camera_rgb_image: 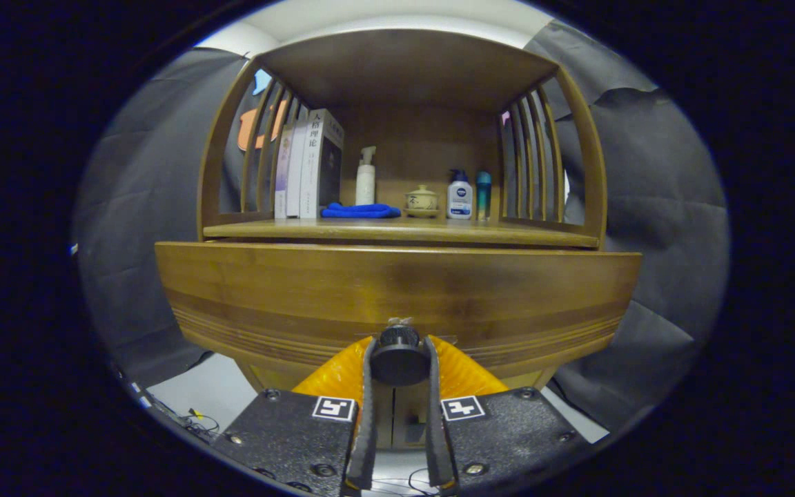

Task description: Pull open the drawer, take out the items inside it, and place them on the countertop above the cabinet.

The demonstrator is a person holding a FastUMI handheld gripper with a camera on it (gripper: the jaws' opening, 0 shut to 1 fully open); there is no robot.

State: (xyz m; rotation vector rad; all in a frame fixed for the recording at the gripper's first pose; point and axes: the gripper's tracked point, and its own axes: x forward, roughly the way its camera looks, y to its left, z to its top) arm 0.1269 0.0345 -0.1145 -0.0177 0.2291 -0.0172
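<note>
A wooden cabinet faces me, its wide drawer front (397,293) curving across the view. A round dark knob (399,355) sticks out of the drawer's lower middle. My gripper (399,357) is shut on that knob, with one finger pressed against each side of it. The drawer front stands slightly forward of the countertop (397,231) above it; its inside is hidden. The countertop is the floor of an open shelf bay with slatted sides.
On the countertop stand several books (308,166) at the left, a folded blue cloth (361,210), a white pump bottle (366,178), a small lidded ceramic pot (421,200), a white lotion bottle (459,197) and a teal bottle (484,195). Cables lie on the floor below.
</note>
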